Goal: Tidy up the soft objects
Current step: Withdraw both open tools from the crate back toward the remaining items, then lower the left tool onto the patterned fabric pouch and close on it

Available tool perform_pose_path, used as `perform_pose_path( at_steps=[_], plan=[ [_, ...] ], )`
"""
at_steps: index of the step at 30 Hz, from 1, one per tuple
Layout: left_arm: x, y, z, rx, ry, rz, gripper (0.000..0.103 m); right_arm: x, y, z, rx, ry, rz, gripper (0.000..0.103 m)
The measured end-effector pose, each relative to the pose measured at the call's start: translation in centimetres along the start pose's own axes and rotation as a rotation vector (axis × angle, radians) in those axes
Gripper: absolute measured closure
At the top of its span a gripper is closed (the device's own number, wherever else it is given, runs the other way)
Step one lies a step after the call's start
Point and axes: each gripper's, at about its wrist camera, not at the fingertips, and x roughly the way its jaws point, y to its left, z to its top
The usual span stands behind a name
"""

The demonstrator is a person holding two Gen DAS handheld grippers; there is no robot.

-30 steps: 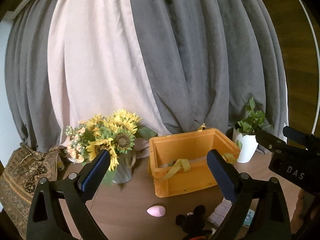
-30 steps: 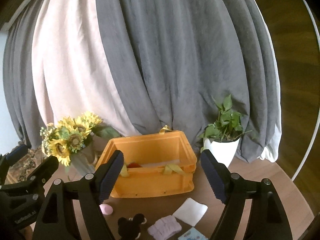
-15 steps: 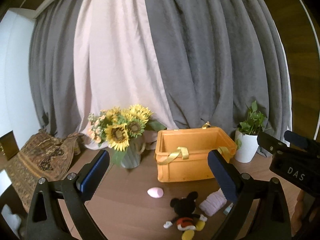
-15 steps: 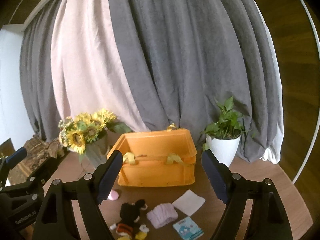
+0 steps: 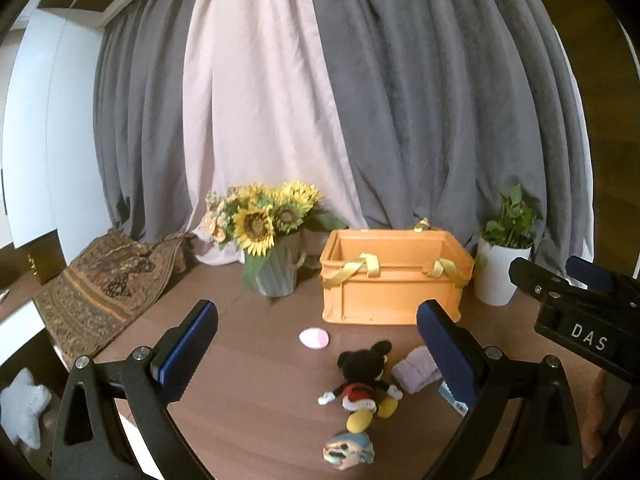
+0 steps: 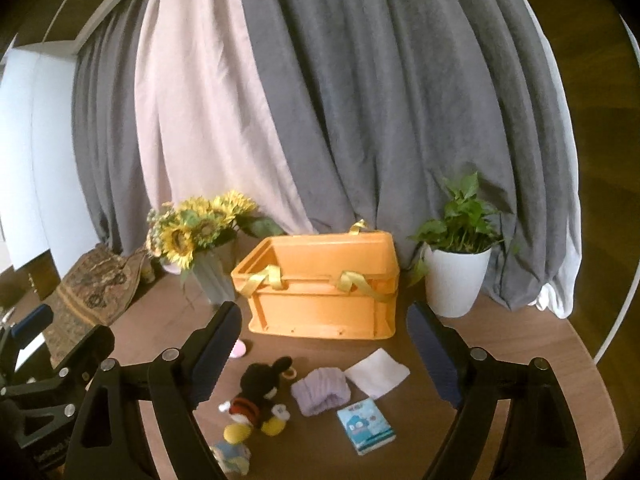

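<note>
The fingers [image 5: 188, 350] of the left gripper [image 5: 316, 354] stand wide apart with nothing between the blue pads, held above a brown wooden table [image 5: 260, 412]. In this left wrist view a Mickey Mouse plush [image 5: 362, 384] lies on its back between them, a pink egg-shaped sponge [image 5: 314, 337] just behind it and a small blue-and-cream plush toy [image 5: 349, 450] in front. A lilac folded cloth [image 5: 414, 369] lies beside the plush to the right. Behind stands an orange crate [image 5: 390, 282] with yellow ribbon handles, flanked by a sunflower bouquet [image 5: 262, 220] in a grey vase and a potted plant [image 5: 505, 256] in a white pot. A patterned rug [image 5: 104, 284] drapes the table's left edge. In the right wrist view the right gripper [image 6: 320, 356] is likewise spread wide and holds nothing. Between its fingers [image 6: 214, 356] lie the Mickey Mouse plush [image 6: 256, 394], the lilac folded cloth [image 6: 321, 393], a white square cloth [image 6: 378, 372] and a blue tissue pack [image 6: 366, 425], all on the table in front of the orange crate [image 6: 320, 296]. The left gripper [image 6: 52, 364] shows at the left edge.
</note>
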Motion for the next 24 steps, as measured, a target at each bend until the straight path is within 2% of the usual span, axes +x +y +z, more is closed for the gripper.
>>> perform_pose_path(
  at_steps=[10,24],
  plan=[
    [0.2,-1.8,-4.3,-0.042,0.084,0.031,0.001,1.2,-1.4,-3.4,-0.02,0.086,0.063,0.017],
    [3.7,-3.4,-9.6,-0.074,0.223,0.059,0.002,5.4,-2.9,-8.3,-0.049,0.24,0.07,0.017]
  ],
)
